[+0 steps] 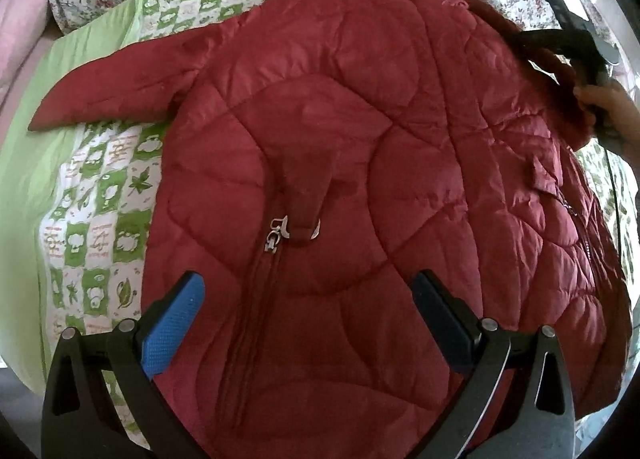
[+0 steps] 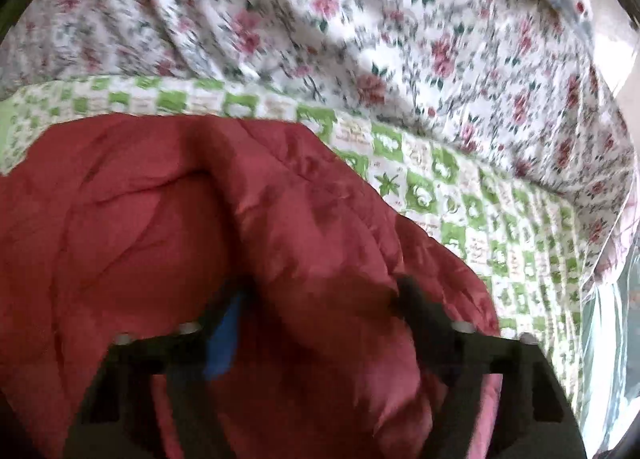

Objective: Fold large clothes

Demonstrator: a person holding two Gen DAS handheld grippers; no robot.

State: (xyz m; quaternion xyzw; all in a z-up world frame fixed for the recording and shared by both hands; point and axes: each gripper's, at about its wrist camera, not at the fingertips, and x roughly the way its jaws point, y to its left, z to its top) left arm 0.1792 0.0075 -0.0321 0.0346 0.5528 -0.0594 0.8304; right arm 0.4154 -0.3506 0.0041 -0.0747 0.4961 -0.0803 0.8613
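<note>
A dark red quilted jacket (image 1: 360,147) lies spread on the bed, zipper pull (image 1: 276,237) near the middle, one sleeve (image 1: 112,95) stretched out to the left. My left gripper (image 1: 306,303) is open and empty, hovering over the jacket's lower front. My right gripper (image 1: 576,55) shows at the jacket's right edge, held by a hand. In the blurred right wrist view a thick fold of the jacket (image 2: 320,259) sits between its fingers (image 2: 224,335); the right gripper (image 2: 320,319) grips it.
A green and white patterned quilt (image 1: 104,195) covers the bed under the jacket. A crumpled floral sheet (image 2: 360,19) lies along the far side. A pink pillow (image 1: 20,19) sits at the far left.
</note>
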